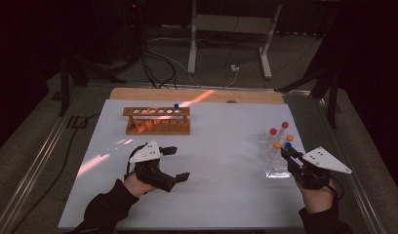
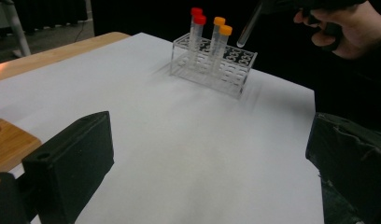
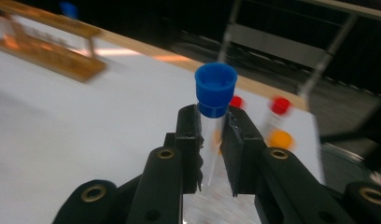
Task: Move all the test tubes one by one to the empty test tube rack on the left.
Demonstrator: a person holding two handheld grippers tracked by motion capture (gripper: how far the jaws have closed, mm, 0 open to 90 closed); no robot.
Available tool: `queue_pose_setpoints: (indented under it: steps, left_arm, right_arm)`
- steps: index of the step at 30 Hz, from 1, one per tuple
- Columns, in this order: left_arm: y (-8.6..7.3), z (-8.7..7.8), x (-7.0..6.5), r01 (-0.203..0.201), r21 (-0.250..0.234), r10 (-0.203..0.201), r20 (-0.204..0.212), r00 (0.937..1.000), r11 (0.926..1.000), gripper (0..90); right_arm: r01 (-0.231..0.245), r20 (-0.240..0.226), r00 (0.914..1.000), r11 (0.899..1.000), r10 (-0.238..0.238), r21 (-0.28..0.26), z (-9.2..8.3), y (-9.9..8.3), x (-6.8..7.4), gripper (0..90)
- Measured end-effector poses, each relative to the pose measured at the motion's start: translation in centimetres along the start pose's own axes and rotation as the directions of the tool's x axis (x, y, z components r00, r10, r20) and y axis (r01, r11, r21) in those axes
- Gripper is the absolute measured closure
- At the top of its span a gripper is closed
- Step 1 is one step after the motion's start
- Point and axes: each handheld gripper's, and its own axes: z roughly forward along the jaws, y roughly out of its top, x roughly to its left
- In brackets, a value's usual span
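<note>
Right gripper (image 3: 212, 140) clamped under blue-capped tube (image 3: 215, 100) cap so you lift clear of clear rack (image 2: 212, 65); left gripper (image 1: 175, 163) jaws apart, idle.

The left gripper (image 1: 175, 163) rests low at the near left of the surface, held in the left hand (image 1: 133, 184), its jaws spread wide apart and pointing right. The right gripper (image 1: 286, 153) sits at the near right, gripped from below by the right hand (image 1: 315, 195), its jaws clamped together and pointing far-left. Both dark sleeves enter from the near edge.
</note>
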Motion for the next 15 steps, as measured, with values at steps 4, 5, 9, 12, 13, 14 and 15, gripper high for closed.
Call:
queue_pose_setpoints:
  steps: [4, 5, 9, 12, 13, 14, 15]
  left_arm:
    - [0.4, 0.2, -0.3, -0.002, -0.001, 0.002, 0.016, 0.9999, 1.0, 1.9]
    - [0.4, 0.2, -0.4, -0.002, -0.001, 0.002, 0.019, 0.9998, 1.0, 1.9]
    - [0.7, 0.4, -0.7, -0.001, 0.004, 0.001, 0.039, 0.9992, 1.0, 1.9]
    - [0.9, 0.7, -1.1, -0.01, 0.01, 0.01, 0.047, 0.9989, 0.9999, 2.0]
    - [1.0, 0.8, -1.1, -0.01, 0.01, 0.009, 0.053, 0.9985, 0.9999, 2.0]
    - [1.1, 0.8, -1.3, -0.012, 0.014, 0.011, 0.055, 0.9984, 0.9998, 2.0]
    - [1.2, 0.9, -1.3, -0.018, 0.015, 0.017, 0.065, 0.9977, 0.9997, 2.1]
  right_arm:
    - [0.004, -0.107, 0.9943, 1.0, -0.005, -0.009, 0.6, 0.5, 1.7, 77.0]
    - [0.004, -0.133, 0.9911, 1.0, -0.005, -0.008, 1.0, 0.5, 2.2, 77.1]
    - [0.031, -0.232, 0.9724, 0.999, -0.028, 0.01, 2.5, 0.4, 4.3, 77.0]
    - [0.053, -0.301, 0.9527, 0.998, -0.042, 0.03, 3.6, 0.1, 5.9, 77.0]
    - [0.056, -0.321, 0.9462, 0.998, -0.041, 0.036, 4.0, 0.0, 6.5, 77.0]
    - [0.06, -0.346, 0.9374, 0.997, -0.041, 0.044, 4.3, -0.1, 7.0, 77.0]
    - [0.066, -0.364, 0.9303, 0.997, -0.044, 0.05, 4.6, -0.1, 7.6, 77.1]
